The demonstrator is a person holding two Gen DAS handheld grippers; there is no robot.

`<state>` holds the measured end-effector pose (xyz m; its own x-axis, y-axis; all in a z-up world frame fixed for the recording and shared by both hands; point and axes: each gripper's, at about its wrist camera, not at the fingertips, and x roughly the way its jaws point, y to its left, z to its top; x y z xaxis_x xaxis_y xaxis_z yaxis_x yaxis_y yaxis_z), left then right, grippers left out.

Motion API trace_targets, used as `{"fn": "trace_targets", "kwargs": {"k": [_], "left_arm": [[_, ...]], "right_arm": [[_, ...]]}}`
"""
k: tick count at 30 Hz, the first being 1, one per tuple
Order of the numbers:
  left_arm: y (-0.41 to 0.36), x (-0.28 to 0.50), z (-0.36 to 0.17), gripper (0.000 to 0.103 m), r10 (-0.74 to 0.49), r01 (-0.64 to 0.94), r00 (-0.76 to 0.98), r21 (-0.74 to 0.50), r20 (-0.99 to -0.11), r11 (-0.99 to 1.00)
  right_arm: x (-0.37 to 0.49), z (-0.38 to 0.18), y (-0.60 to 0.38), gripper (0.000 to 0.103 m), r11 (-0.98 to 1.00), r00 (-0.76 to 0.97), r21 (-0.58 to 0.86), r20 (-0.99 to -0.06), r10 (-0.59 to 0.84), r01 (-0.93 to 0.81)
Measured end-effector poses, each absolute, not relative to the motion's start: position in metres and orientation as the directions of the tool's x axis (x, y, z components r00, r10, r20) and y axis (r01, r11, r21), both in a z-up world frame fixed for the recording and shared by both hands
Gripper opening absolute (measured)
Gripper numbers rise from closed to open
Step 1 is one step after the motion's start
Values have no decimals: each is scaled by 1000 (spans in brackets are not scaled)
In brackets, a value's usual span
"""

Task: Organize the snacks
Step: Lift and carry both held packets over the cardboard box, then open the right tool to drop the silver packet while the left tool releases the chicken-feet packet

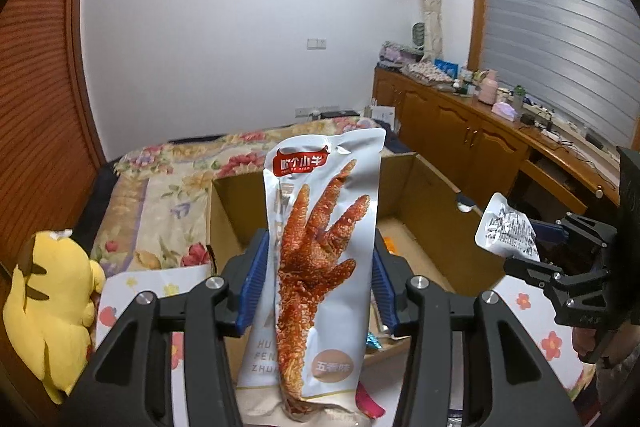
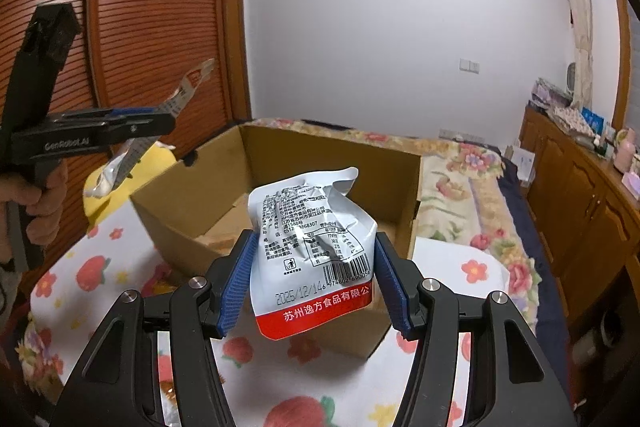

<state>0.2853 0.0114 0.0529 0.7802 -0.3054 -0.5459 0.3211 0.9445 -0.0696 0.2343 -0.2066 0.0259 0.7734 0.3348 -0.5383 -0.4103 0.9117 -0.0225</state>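
My left gripper (image 1: 318, 279) is shut on a tall silver chicken-foot snack pack (image 1: 320, 267), held upright above the near edge of an open cardboard box (image 1: 432, 203). My right gripper (image 2: 316, 279) is shut on a crumpled silver pouch with a red bottom band (image 2: 312, 251), held above the near side of the same box (image 2: 200, 195). Each gripper shows in the other's view: the right one with its pouch (image 1: 506, 229) in the left wrist view, the left one with its pack (image 2: 132, 151) in the right wrist view.
The box stands on a strawberry-print cloth (image 2: 92, 267) on a bed with a floral cover (image 1: 160, 187). A yellow plush toy (image 1: 52, 311) sits to the left. Loose snack wrappers (image 1: 370, 401) lie by the box. A wooden cabinet (image 1: 480, 135) with clutter runs along the right.
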Motion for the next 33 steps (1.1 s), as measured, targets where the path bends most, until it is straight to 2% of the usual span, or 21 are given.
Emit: {"fn": "trace_targets", "kwargs": {"k": [9,23,33], "left_arm": [[4,315,27,48,-301,303,739,-101,-603,948],[-11,326,22,52,-296,325,713,-75,-635,943],[-12,330,15,58,-290,335,693,-62,-660,940]], "right_arm": [[275,6,-201,59,926,749,-9,-591,299,-376],[298,-11,-185,59,927,721,-1,-630,290,-374],[301,-18,-178,66,923,709,-9,-643,289,-384]]}}
